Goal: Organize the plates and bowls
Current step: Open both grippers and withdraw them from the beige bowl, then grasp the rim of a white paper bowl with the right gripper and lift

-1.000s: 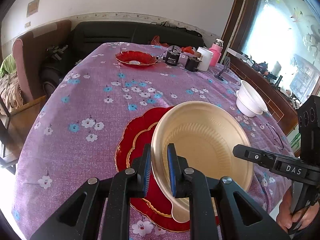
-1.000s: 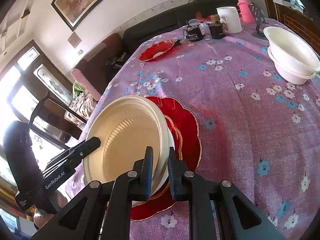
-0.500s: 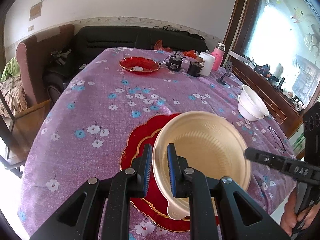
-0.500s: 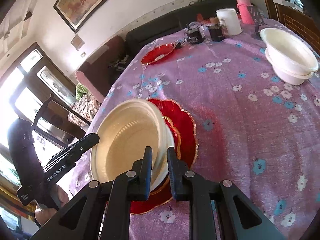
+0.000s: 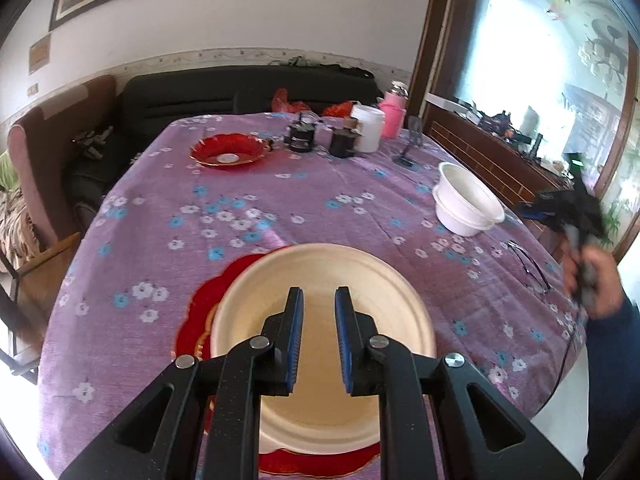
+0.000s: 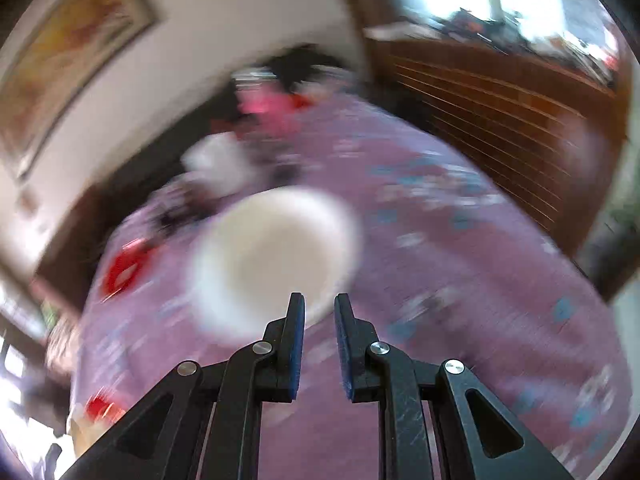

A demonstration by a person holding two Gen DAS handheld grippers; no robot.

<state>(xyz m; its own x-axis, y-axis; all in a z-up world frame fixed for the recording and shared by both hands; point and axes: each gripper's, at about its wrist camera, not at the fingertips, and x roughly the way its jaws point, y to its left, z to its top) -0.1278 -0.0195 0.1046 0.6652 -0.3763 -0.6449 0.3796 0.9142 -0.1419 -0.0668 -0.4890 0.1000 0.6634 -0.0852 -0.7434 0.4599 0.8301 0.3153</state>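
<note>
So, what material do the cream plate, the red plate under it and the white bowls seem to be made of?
The cream plate looks like moulded paper pulp or thin disposable plastic: matte, with pressed concentric rings. The red plate under it seems glossy glass or plastic, with a scalloped gold-lined edge. The white bowls look like thin disposable plastic or foam: plain, matte, nested. None is certain from looks alone.

Daylight glared through window (image 5: 520, 72), overexposed; right wrist view heavily motion-blurred; fisheye edges curved, vignetted dark.
</note>
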